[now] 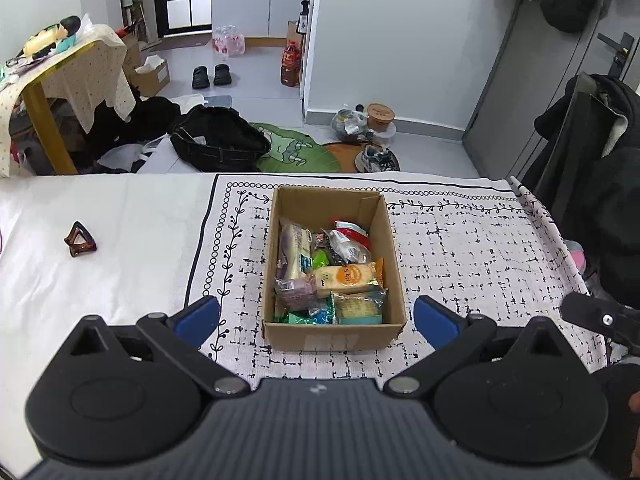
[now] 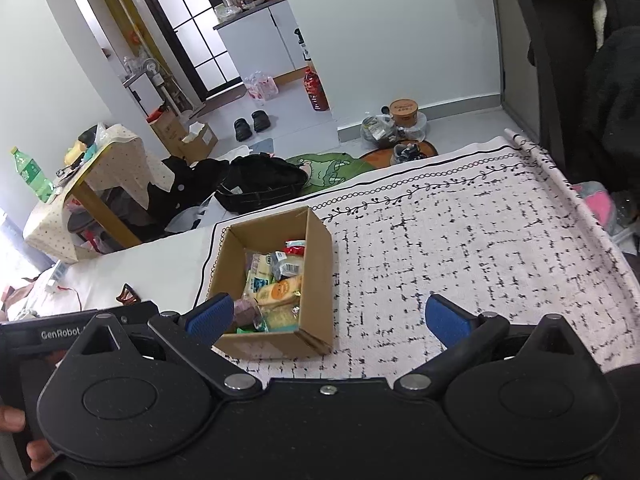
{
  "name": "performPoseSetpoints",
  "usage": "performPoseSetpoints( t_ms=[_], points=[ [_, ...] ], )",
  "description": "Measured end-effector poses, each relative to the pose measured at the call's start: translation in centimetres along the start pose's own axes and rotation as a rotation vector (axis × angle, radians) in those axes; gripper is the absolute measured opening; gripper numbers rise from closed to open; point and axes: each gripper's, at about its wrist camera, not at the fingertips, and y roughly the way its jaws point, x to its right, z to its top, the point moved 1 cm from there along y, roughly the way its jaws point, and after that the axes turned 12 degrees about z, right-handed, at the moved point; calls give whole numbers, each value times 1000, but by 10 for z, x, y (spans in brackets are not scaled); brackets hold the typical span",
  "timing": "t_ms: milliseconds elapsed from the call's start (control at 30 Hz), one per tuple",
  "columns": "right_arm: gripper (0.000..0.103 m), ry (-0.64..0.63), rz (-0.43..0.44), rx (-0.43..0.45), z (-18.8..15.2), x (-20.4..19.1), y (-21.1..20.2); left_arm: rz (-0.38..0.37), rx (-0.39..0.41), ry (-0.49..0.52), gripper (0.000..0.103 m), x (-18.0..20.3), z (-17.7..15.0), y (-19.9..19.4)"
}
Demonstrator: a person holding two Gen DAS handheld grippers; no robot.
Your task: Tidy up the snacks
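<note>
Centrally, the cardboard box [image 1: 334, 268] sits on the patterned cloth [image 1: 460, 248], its far wall near the cloth's 12 o'clock border. Open cloth lies toward 3 o'clock up to the rolled edge; plain white sheet [image 1: 100, 240] extends toward 9 o'clock, where a brown hair clip [image 1: 80, 239] lies well apart. The box's long axis runs 6 to 12 o'clock in the left wrist view. Packed snacks [image 1: 328, 276] fill it; the yellow packet [image 1: 346, 278] lies crosswise. The left gripper [image 1: 316, 320] has fingers spread wide, empty, flanking the box's near end. The right gripper [image 2: 328, 322] is likewise wide and empty; its left finger [image 2: 210, 318] hides the box's near corner. Lower wrappers are overlapped, labels illegible.
</note>
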Motion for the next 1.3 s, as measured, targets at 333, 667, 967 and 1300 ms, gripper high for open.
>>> performPoseSetpoints(
  t_ms=[333,667,967,1300],
  points=[
    [103,-29,-23,18,-15,2,-34,-31,31,25,103,-3,-12,-25],
    [103,-66,-89,52,-21,-3,-57,-49,57,60,103,-6,-22,-47],
    [103,-85,-98,30,-35,-5,-68,-77,75,105,103,-4,-31,-60],
    [103,-104,-81,28,-41,-12,-76,-88,73,113,103,-2,-39,-65]
  ],
)
